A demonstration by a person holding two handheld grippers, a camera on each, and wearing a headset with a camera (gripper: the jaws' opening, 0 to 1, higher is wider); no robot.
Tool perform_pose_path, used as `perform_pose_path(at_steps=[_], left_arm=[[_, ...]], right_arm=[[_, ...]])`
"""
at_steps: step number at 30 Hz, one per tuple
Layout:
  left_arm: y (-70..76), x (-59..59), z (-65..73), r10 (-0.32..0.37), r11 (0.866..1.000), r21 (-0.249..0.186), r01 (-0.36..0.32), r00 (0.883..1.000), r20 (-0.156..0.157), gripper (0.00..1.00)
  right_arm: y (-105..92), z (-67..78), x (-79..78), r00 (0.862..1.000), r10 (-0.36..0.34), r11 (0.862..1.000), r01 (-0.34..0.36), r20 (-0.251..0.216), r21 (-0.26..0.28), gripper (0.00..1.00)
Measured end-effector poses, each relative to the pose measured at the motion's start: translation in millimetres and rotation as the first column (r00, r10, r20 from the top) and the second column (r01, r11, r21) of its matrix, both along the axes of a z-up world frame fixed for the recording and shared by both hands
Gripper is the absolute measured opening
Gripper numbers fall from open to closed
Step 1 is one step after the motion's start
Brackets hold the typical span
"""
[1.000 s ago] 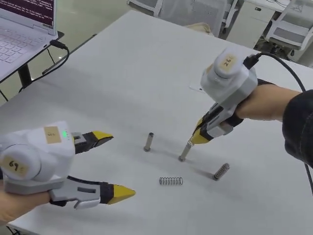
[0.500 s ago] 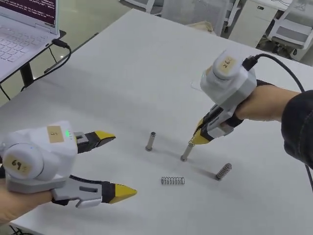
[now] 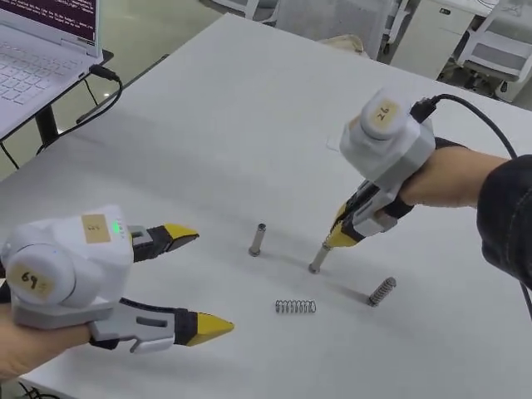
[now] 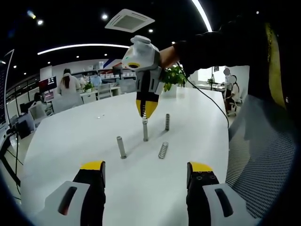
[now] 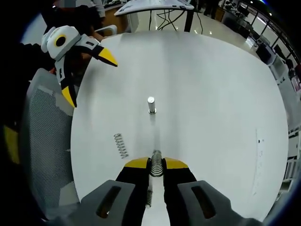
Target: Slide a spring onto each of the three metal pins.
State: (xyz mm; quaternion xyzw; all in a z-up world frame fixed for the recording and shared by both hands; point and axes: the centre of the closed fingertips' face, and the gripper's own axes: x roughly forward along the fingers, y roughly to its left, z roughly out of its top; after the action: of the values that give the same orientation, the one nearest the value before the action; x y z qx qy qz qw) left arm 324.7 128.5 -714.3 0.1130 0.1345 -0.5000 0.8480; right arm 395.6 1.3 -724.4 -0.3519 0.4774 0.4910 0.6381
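Note:
Three short metal pins stand on the white table (image 3: pixel 208 125). The left pin (image 3: pixel 257 239) (image 4: pixel 121 147) (image 5: pixel 151 104) is bare. The right pin (image 3: pixel 381 291) (image 4: pixel 167 122) has a spring on it. My right gripper (image 3: pixel 341 237) (image 4: pixel 146 107) (image 5: pixel 156 164) is shut on a spring (image 5: pixel 156 168) and holds it at the top of the middle pin (image 3: pixel 318 258) (image 4: pixel 145 132). A loose spring (image 3: pixel 295 307) (image 4: pixel 163 150) (image 5: pixel 120 145) lies flat in front of the pins. My left gripper (image 3: pixel 202 280) (image 4: pixel 146 167) (image 5: pixel 89 77) hovers open at the near left, holding nothing.
A laptop (image 3: pixel 41 50) sits on a stand past the table's left edge, with a black cable (image 3: pixel 104 87) hanging from it. Office chairs (image 3: pixel 490 46) stand behind the far edge. The right gripper's cable (image 3: pixel 490 125) runs over the person's sleeve.

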Motion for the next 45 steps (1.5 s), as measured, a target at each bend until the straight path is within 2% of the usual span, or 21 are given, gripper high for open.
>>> perform_pose_path(at_steps=[9, 30, 45], left_arm=[[0.2, -0.2, -0.9, -0.004, 1.0, 0.006, 0.004, 1.0, -0.001, 0.66], [-0.9, -1.3, -1.0, -0.01, 1.0, 0.009, 0.01, 1.0, -0.004, 0.64], [-1.7, -1.9, -1.0, -0.013, 1.0, 0.009, 0.013, 1.0, -0.004, 0.64]], right_arm=[[-0.2, -7.8, -2.6, 1.0, -0.009, 1.0, 0.009, -0.007, 0.007, 0.08], [-3.5, -39.5, -14.0, 0.999, -0.005, 1.0, 0.005, -0.039, -0.012, 0.08], [-4.2, -51.0, -16.8, 0.999, -0.009, 1.0, 0.008, -0.042, -0.013, 0.08]])
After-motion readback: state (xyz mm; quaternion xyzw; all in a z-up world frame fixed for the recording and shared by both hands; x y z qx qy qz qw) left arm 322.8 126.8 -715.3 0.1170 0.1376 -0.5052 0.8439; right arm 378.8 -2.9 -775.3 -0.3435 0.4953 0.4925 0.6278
